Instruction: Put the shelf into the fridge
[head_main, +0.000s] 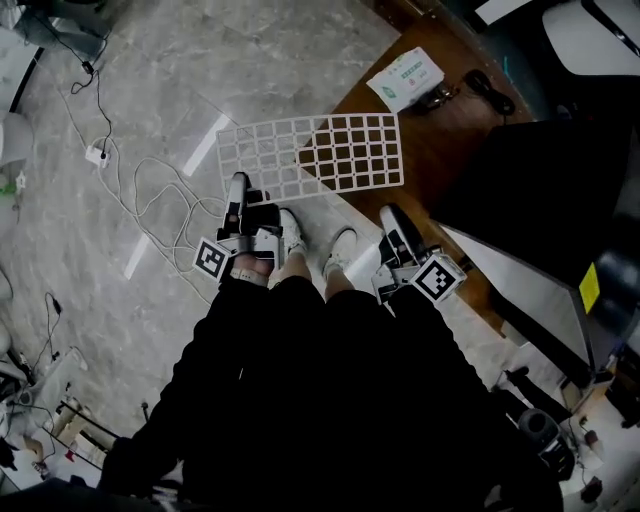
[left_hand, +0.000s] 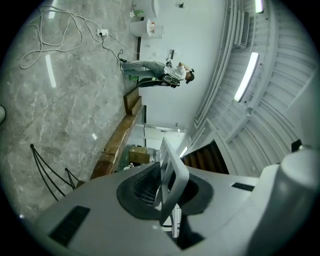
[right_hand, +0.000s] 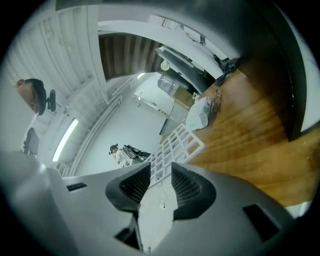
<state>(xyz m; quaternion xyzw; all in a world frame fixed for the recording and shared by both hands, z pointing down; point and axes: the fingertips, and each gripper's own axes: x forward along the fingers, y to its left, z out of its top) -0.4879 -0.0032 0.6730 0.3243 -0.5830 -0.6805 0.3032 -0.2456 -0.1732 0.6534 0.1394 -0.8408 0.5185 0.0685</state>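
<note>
Gripping the near edge of the white grid shelf (head_main: 318, 152), the left gripper (head_main: 238, 185) holds it above the floor (head_main: 150, 90), while the right gripper (head_main: 389, 214) gapes empty near it; nothing looks placed in a fridge yet.

Right gripper (right_hand: 160, 175) with jaws apart, white grid shelf (right_hand: 175, 145) beyond them, wooden surface (right_hand: 250, 145) at right

Grey marble floor (head_main: 150, 60), wooden platform (head_main: 445, 150)
</note>
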